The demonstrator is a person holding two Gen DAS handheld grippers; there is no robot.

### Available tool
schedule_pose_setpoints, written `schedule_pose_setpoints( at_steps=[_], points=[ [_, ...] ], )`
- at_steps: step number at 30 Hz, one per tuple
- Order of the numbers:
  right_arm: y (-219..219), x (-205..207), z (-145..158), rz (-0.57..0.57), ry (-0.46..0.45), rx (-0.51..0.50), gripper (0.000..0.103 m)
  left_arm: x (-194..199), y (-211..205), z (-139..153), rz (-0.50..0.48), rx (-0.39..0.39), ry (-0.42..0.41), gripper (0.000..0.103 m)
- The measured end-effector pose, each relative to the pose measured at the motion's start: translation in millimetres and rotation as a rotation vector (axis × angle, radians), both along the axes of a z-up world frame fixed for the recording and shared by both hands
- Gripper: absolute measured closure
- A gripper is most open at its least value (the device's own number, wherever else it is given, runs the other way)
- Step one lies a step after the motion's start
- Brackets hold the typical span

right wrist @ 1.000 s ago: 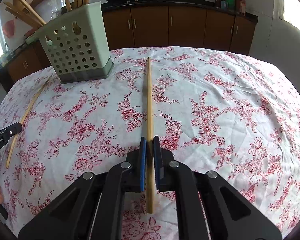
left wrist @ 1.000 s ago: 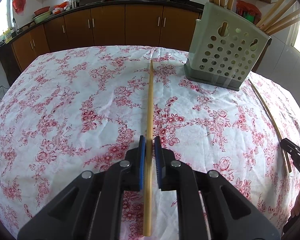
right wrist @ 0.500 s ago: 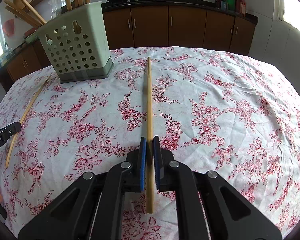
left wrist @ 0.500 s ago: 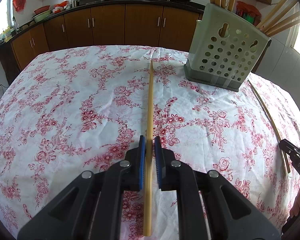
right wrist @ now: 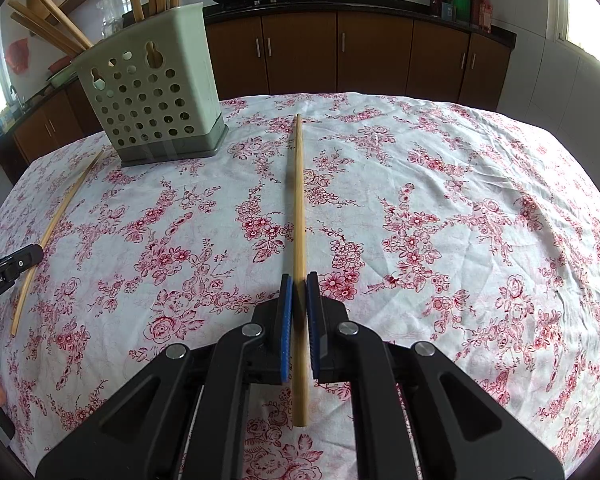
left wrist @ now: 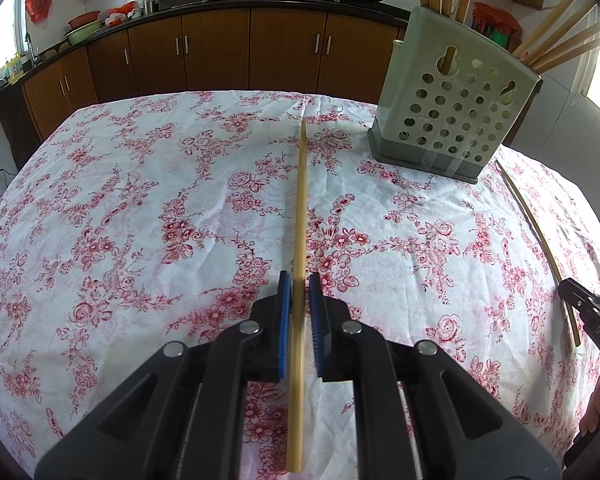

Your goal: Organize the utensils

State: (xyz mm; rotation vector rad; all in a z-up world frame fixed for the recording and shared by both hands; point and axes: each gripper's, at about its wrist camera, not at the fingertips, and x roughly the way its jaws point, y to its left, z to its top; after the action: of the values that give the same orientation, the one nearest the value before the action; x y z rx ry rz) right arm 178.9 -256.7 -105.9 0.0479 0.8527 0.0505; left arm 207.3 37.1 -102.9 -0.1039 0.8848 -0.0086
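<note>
My left gripper (left wrist: 299,286) is shut on a long wooden chopstick (left wrist: 300,208) that points forward over the flowered tablecloth. My right gripper (right wrist: 299,288) is shut on another long chopstick (right wrist: 299,200), also pointing forward. A pale green perforated utensil holder (left wrist: 452,120) stands ahead to the right of the left gripper, and ahead to the left in the right wrist view (right wrist: 152,92). It holds several upright chopsticks. A third chopstick (left wrist: 540,248) lies on the cloth between the two grippers; it also shows in the right wrist view (right wrist: 56,228).
The table (left wrist: 120,208) wears a white cloth with red flowers. Brown kitchen cabinets (left wrist: 220,48) and a dark counter with woks run behind it. The other gripper's tip shows at the right edge (left wrist: 588,312) and at the left edge (right wrist: 8,270).
</note>
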Motion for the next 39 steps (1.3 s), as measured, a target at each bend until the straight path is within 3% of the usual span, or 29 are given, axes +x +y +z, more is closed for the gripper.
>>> schedule_pose_setpoints(
  at_steps=[15, 31, 35, 39],
  points=[
    [-4.8, -5.4, -0.4, 0.004, 0.002, 0.028, 0.095, -0.3, 5.2, 1.0, 0.0, -0.054, -0.003, 0.091],
    [-9.1, -6.7, 0.3, 0.006, -0.001, 0.048, 0.095, -6.4, -1.7, 2.3, -0.027, 0.011, 0.0, 0.095],
    [-8.7, -13.9, 12.1, 0.005, -0.057, 0.037, 0.095, -10.4, 0.2, 9.3, -0.042, 0.02, -0.01, 0.095],
    [-9.8, -24.3, 41.1, 0.007, -0.165, 0.027, 0.095, -20.3, 0.1, 34.0, -0.061, 0.017, -0.086, 0.095]
  ],
)
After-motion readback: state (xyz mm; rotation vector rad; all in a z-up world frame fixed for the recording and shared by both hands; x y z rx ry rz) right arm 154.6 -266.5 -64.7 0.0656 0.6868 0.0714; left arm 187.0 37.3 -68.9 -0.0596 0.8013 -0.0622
